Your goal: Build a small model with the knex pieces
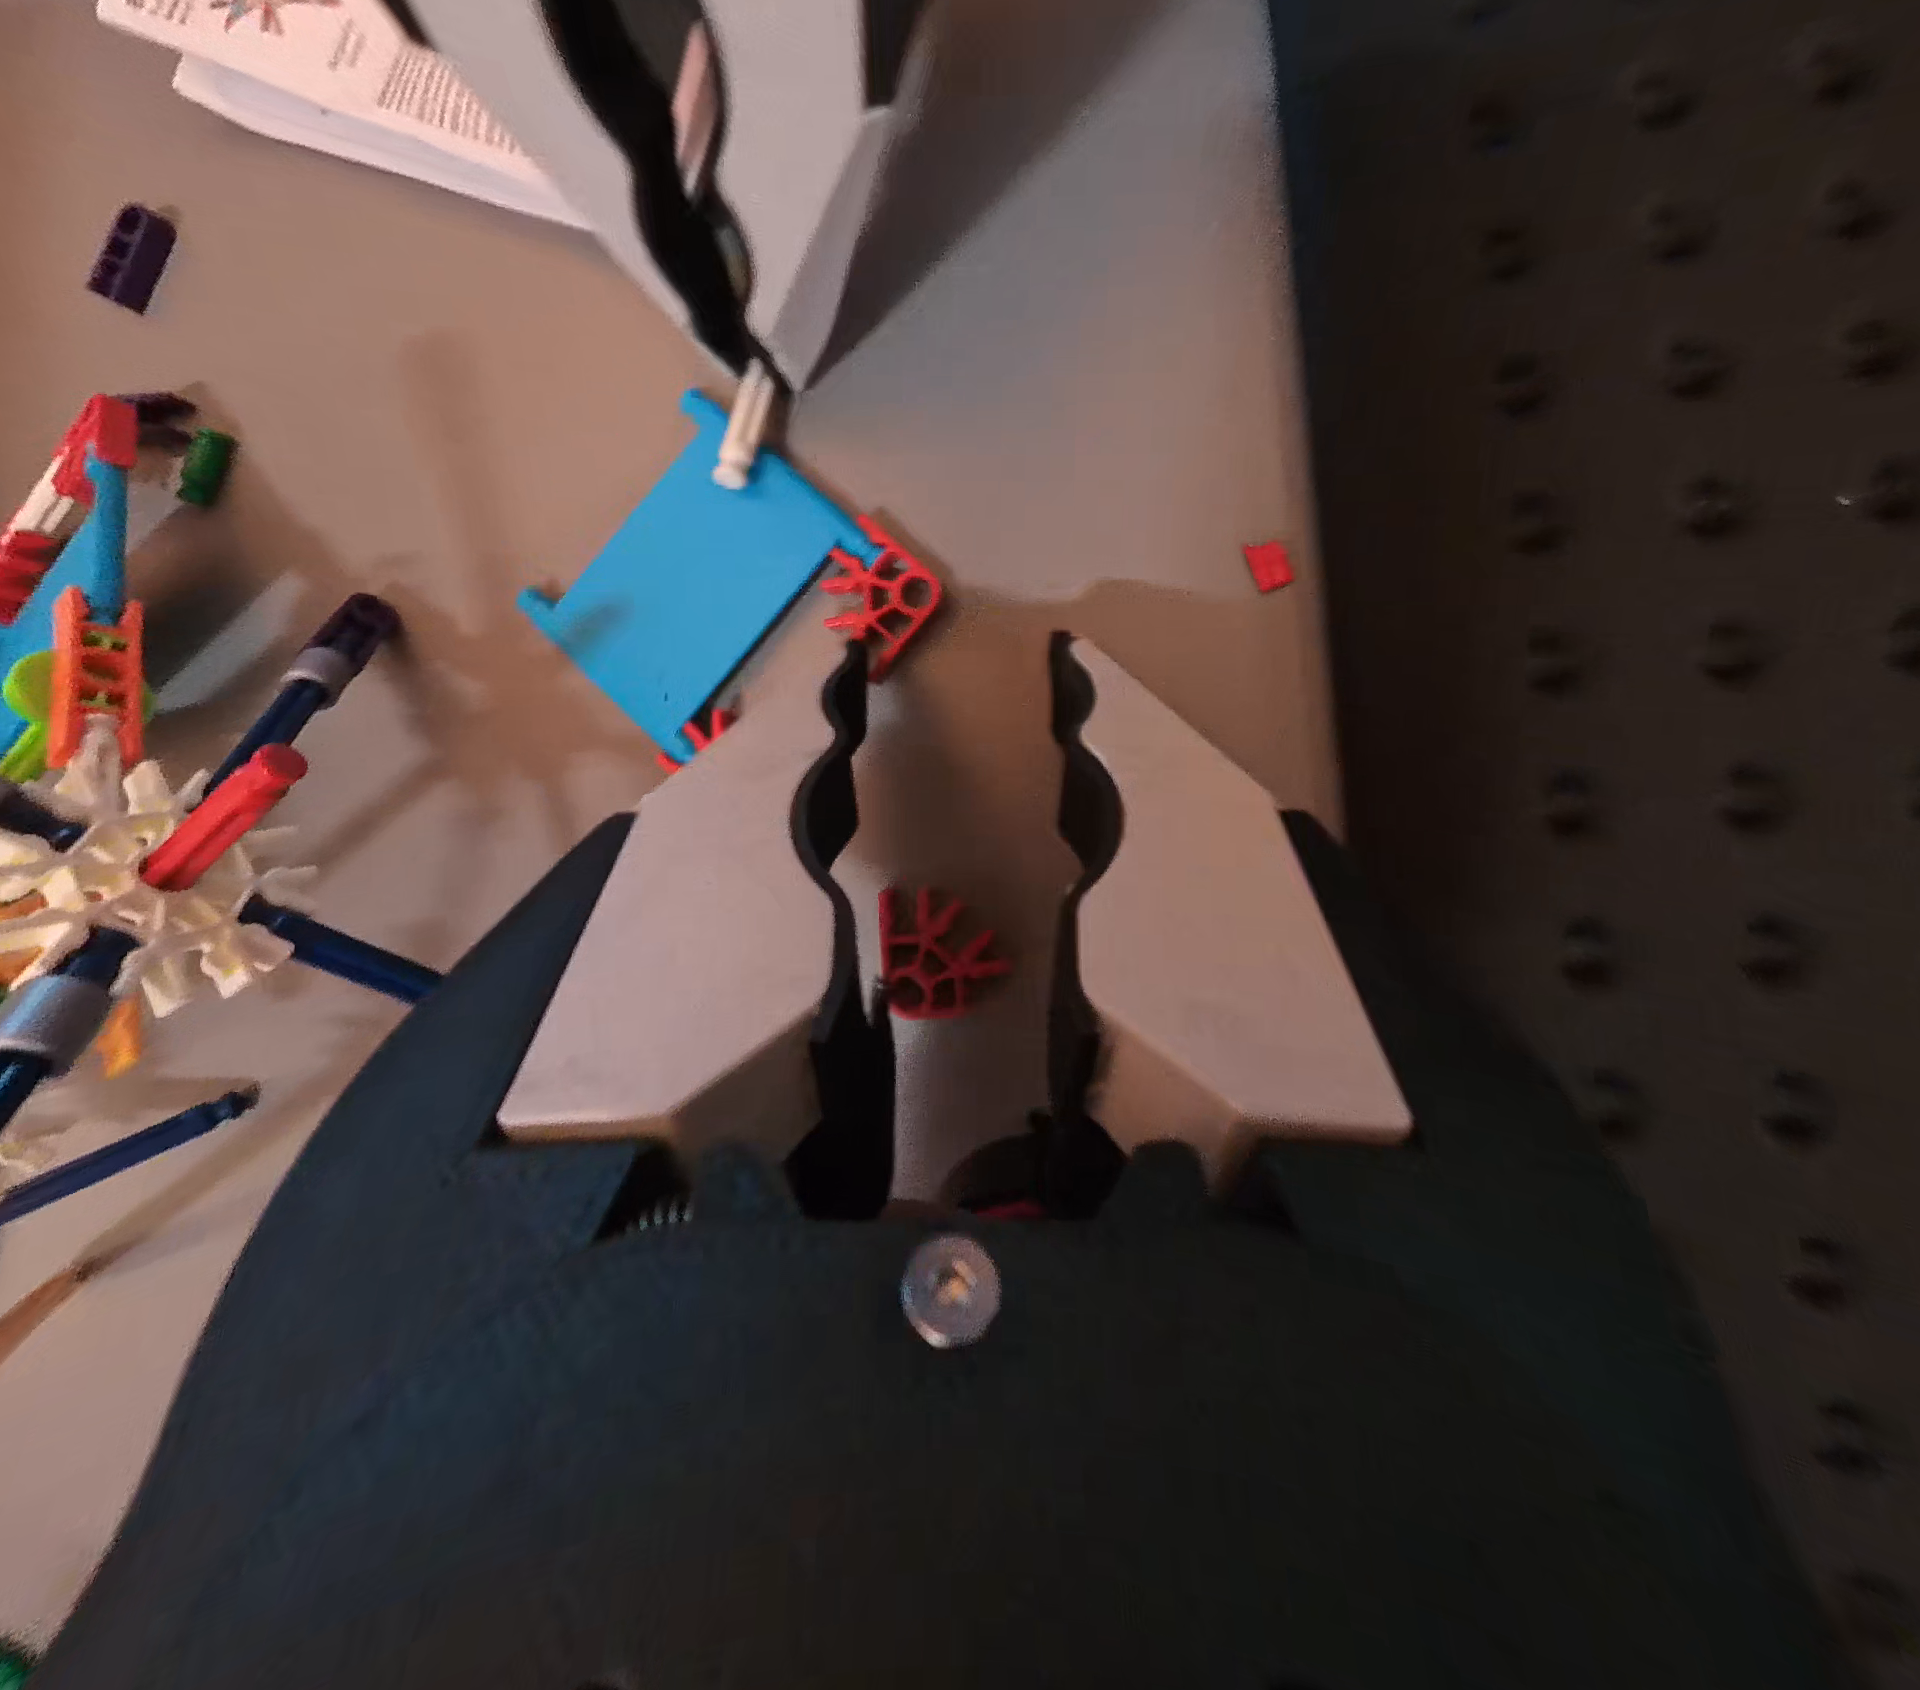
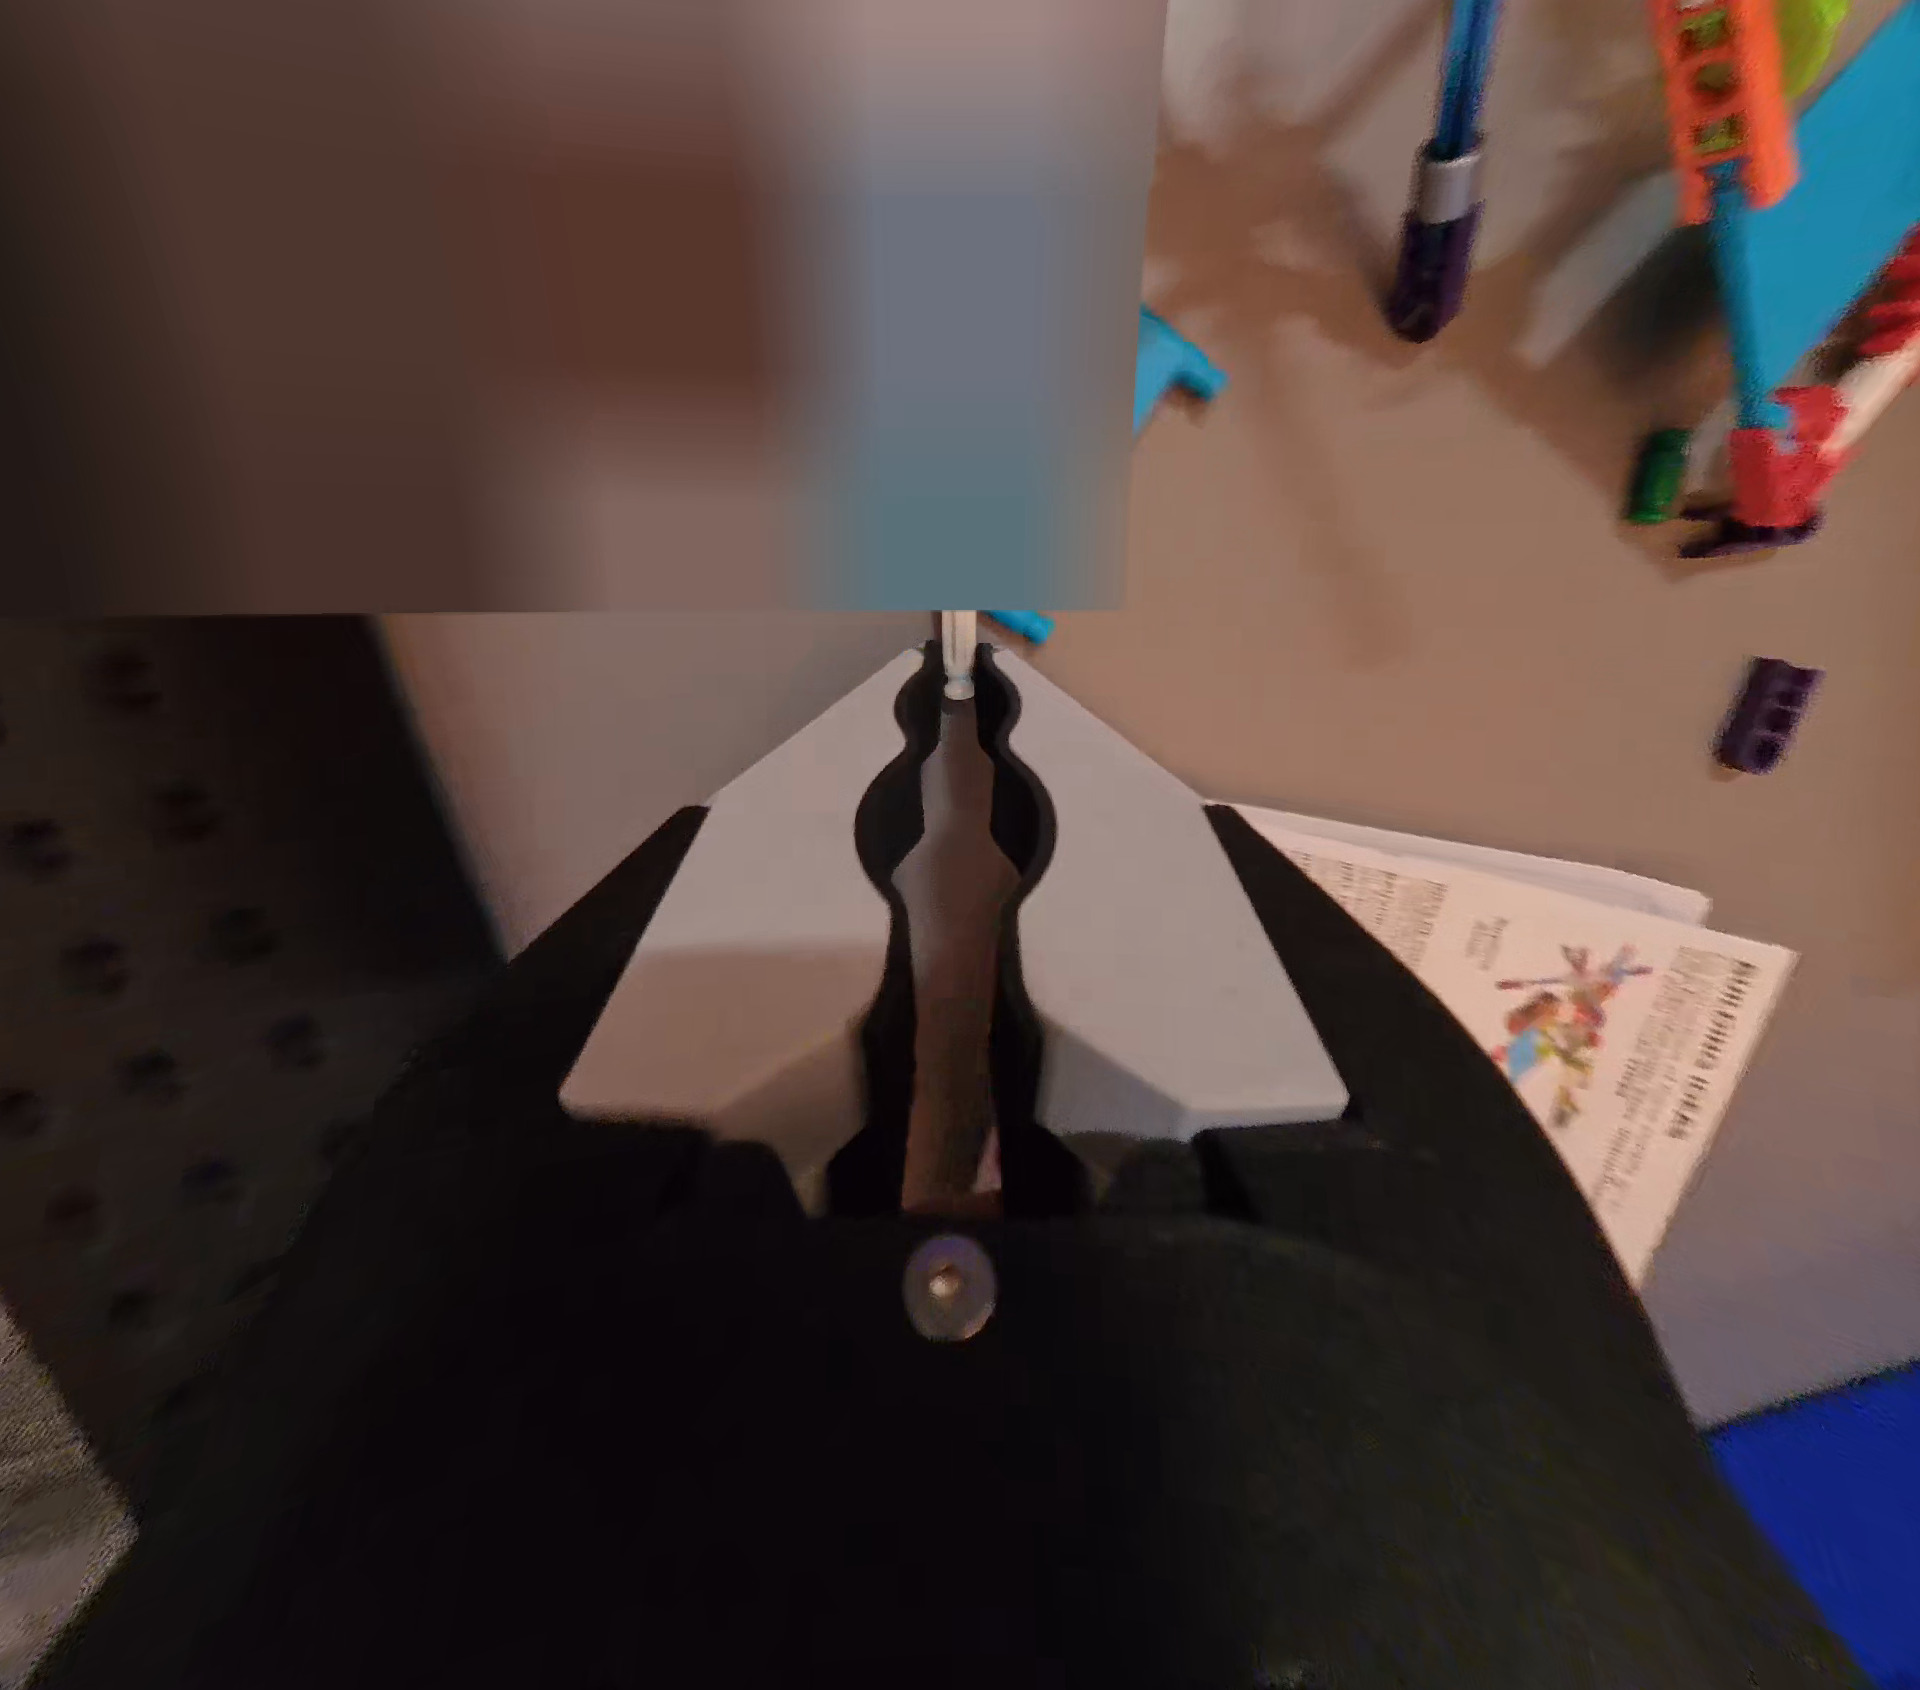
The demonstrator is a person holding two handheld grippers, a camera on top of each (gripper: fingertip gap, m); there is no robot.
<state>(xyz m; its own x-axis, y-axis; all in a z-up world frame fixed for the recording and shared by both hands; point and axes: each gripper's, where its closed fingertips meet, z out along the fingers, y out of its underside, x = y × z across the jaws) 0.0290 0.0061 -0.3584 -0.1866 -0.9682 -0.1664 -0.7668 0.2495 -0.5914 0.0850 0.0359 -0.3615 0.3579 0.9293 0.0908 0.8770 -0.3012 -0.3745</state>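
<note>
A blue flat panel (image 1: pixel 686 591) lies on the grey table with a red connector (image 1: pixel 888 596) clipped at its near right corner and another red piece (image 1: pixel 696 731) at its lower corner. My left gripper (image 1: pixel 956 648) is open just right of that connector. A loose red connector (image 1: pixel 930 954) lies on the table between its fingers. My right gripper (image 2: pixel 956 664) is shut on a short white rod (image 2: pixel 956 653). In the left wrist view it (image 1: pixel 764 383) comes from above and holds the rod (image 1: pixel 743 435) over the panel's far edge.
A colourful rod-and-connector model (image 1: pixel 114 757) stands at left; it also shows in the right wrist view (image 2: pixel 1745 113). A purple block (image 1: pixel 130 258), a folded instruction sheet (image 1: pixel 301 9) and a small red piece (image 1: pixel 1268 565) lie on the table. A dark perforated board (image 1: pixel 1621 601) borders the right. Tip to tip, the grippers are about 7 cm apart. Between my left fingertips and the small red piece (image 1: pixel 1268 565) there is roughly 4 cm.
</note>
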